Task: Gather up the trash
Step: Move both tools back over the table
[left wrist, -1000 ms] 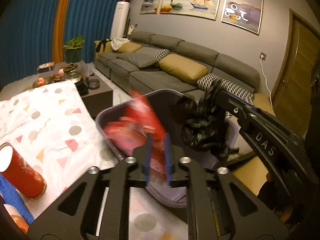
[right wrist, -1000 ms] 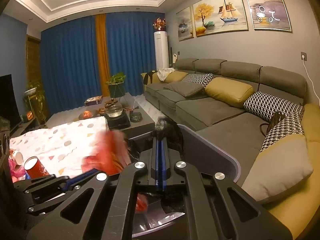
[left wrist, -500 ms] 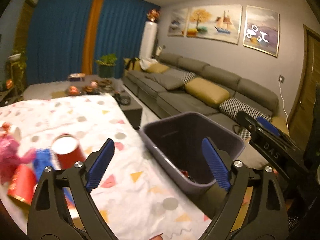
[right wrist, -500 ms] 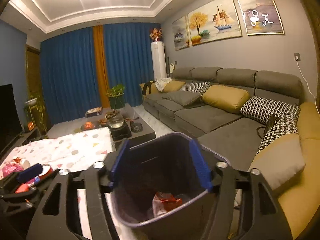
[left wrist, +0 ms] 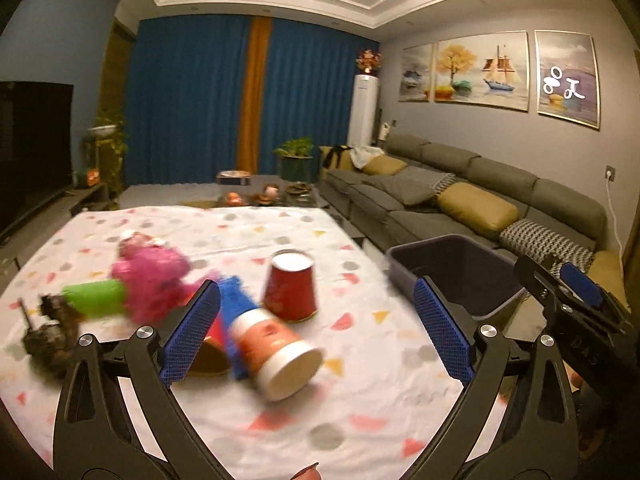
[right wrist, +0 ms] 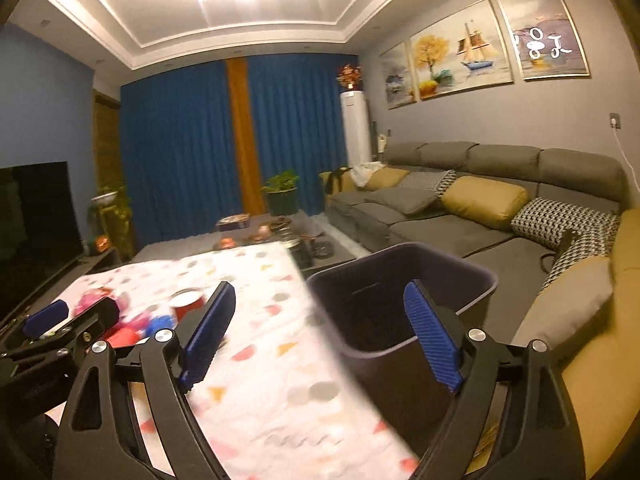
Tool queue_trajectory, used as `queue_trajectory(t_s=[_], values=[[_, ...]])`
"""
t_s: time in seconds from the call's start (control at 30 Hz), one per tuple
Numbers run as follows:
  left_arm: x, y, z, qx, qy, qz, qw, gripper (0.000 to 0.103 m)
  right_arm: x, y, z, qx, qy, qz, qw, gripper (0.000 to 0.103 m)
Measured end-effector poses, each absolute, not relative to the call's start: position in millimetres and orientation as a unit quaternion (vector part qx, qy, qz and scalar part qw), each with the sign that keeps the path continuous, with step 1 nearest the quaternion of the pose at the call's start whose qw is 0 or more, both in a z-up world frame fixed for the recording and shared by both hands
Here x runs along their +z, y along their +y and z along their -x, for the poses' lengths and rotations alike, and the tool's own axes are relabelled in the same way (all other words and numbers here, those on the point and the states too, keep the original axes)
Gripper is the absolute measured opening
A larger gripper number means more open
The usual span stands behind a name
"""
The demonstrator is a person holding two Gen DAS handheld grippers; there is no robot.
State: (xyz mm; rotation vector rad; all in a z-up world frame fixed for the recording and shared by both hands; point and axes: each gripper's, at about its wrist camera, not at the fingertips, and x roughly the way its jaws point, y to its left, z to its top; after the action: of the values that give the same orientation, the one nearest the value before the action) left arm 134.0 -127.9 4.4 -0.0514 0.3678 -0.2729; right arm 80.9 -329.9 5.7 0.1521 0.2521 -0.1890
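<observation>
My left gripper (left wrist: pixel 316 330) hangs open and empty over the table's patterned cloth (left wrist: pixel 372 364). Just ahead of it lie a tipped blue-and-orange cup (left wrist: pixel 266 334), an upside-down red cup (left wrist: pixel 291 286), a pink fluffy toy (left wrist: pixel 154 276), a green roll (left wrist: pixel 94 298) and a brown crumpled thing (left wrist: pixel 50 334). The dark purple bin (left wrist: pixel 456 270) stands off the table's right edge. My right gripper (right wrist: pixel 320 336) is open and empty too, straddling the table edge and the bin (right wrist: pixel 400 292). Each gripper shows at the edge of the other's view.
A long grey sofa (left wrist: pixel 460 196) with yellow and checked cushions runs along the right wall. A low coffee table (left wrist: pixel 260 196) with small items sits beyond the table. A television (left wrist: pixel 32 148) stands at the left, with blue curtains (left wrist: pixel 192 100) at the back.
A second ago both grippers were shut over the bin, holding red wrapper and dark trash. They opened, the trash dropped in, and both have swung left toward the table.
</observation>
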Motion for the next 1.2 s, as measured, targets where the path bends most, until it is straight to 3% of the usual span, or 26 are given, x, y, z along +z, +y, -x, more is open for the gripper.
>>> queue_trajectory(t_s=[0.77,1.2], values=[[-30.1,85.8,-86.4,0.078,0.185,0.073,0.977,0.095,-23.0,-189.6,-68.3,0.008,0.161,-0.045,0.986,0.084],[-50.2,124.4,-133.9,0.083,0.239,0.095,0.963,0.091,-29.3,-168.9,-84.8,0.020,0.175,-0.044,0.983,0.084]])
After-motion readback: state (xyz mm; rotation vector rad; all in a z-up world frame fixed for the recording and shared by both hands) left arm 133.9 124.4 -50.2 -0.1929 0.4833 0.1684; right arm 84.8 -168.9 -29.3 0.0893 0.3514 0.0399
